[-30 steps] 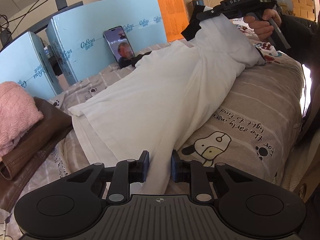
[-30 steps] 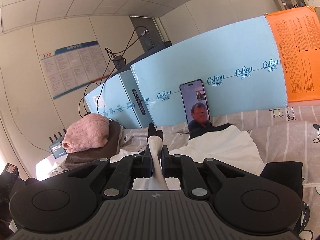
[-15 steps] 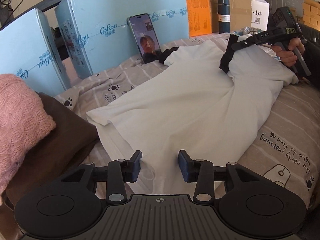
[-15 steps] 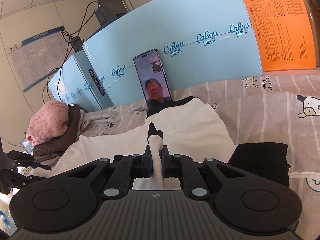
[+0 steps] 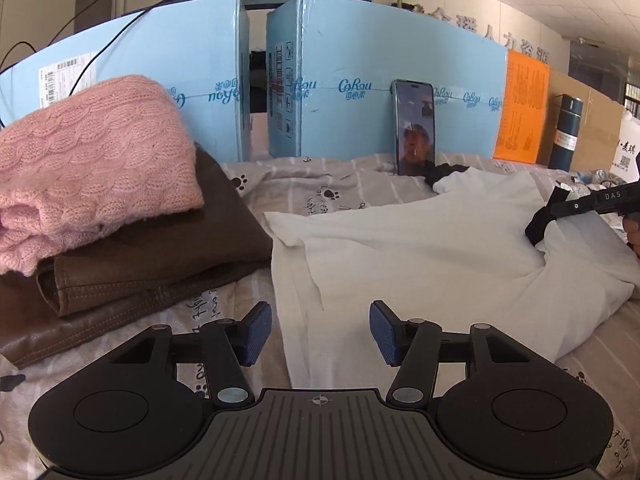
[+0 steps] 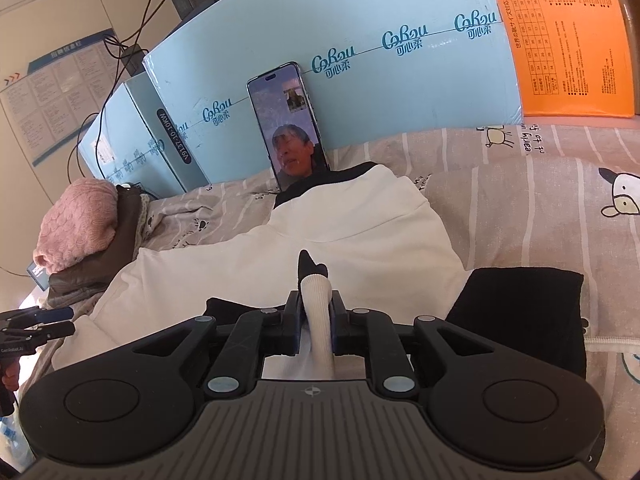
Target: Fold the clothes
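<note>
The left tool [image 5: 318, 334], jaws just opened, stands released over the white garment [image 5: 420, 264] on the bed [image 5: 280, 188], while the right tool [image 6: 316, 320] pinches its black-tipped sleeve [image 6: 316, 300].

The left gripper [image 5: 320, 334], which a second ago pinched the hem of the white cotton garment with black cuffs [image 5: 440, 264], has just been opening; its blue-padded jaws now stand wide apart with the cloth lying flat between them, untouched. The garment, earlier lifted into a long raised ridge, now lies spread on the grey striped bedsheet with cartoon prints [image 5: 312, 192]. The right gripper [image 6: 316, 320] sits lower than before, close to the bed, with its jaws opened slightly yet pressing on the white sleeve with its black cuff [image 6: 314, 280]
</note>
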### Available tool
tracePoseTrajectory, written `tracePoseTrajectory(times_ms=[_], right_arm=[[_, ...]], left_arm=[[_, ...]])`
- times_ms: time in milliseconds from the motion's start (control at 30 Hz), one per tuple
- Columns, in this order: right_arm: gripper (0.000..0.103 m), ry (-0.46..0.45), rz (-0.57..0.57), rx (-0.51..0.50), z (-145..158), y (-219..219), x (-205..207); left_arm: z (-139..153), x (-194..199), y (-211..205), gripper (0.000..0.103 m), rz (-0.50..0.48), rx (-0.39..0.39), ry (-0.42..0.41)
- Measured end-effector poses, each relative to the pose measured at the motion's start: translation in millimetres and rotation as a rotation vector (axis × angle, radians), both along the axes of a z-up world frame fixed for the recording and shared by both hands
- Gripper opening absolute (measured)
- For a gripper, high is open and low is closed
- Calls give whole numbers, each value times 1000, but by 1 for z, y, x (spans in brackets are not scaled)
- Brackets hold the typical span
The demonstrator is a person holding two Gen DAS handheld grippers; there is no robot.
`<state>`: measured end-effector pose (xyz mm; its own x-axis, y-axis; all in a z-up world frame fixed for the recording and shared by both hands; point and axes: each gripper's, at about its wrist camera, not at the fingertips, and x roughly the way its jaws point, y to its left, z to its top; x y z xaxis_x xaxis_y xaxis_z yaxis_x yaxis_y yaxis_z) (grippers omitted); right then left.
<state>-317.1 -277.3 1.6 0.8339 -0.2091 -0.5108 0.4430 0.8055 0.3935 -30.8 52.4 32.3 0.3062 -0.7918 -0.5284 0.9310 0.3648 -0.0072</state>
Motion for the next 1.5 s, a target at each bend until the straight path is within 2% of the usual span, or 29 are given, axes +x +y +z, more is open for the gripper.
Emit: tracePoseTrajectory(times_ms=[100, 267, 333, 433, 500, 533, 567, 633, 733, 800, 900, 1067, 1167, 1367, 1433, 1500], right_arm=[[13, 21, 4, -16, -1, 1, 3], [14, 27, -11, -24, 2, 2, -3], [15, 30, -16, -27, 2, 2, -5], [27, 66, -23, -40, 0, 1, -2], [44, 92, -30, -71, 0, 4, -3], [48, 99, -33, -81, 0, 5, -4], [52, 98, -32, -83, 1, 6, -7], [54, 96, -35, -84, 3, 7, -14], [58, 78, -79, -127, 13, 15, -35], [63, 63, -97, -171, 20, 26, -54], [67, 50, -76, -203, 27, 43, -78], [69, 23, 13, -78, 18, 56, -99], [69, 42, 41, 7, 7, 60, -100], [66, 51, 96, 39, 2, 74, -106], [47, 69, 111, 35, 0, 76, -105], [18, 89, 129, 21, -2, 77, -104]], left_arm=[[6, -19, -26, 60, -89, -31, -1], [6, -51, -77, 60, -247, -75, 69], [5, -67, -97, 60, -300, -90, 73], [1, -87, -129, 63, -373, -65, 41], [-7, -96, -146, 64, -393, -16, 28], [-12, -98, -153, 64, -397, 11, 32], [-15, -98, -154, 64, -402, 24, 41], [-21, -99, -155, 64, -410, 43, 61], [-17, -96, -138, 64, -423, 16, 33], [-15, -91, -125, 71, -432, -1, 17], [-15, -82, -107, 71, -450, 6, 9], [-17, -70, -82, 71, -460, 27, -3], [-21, -67, -83, 71, -438, 60, -14], [-30, -63, -83, 71, -438, 80, 3], [-31, -63, -83, 71, -438, 83, 0], [-31, -65, -83, 71, -438, 84, -6]])
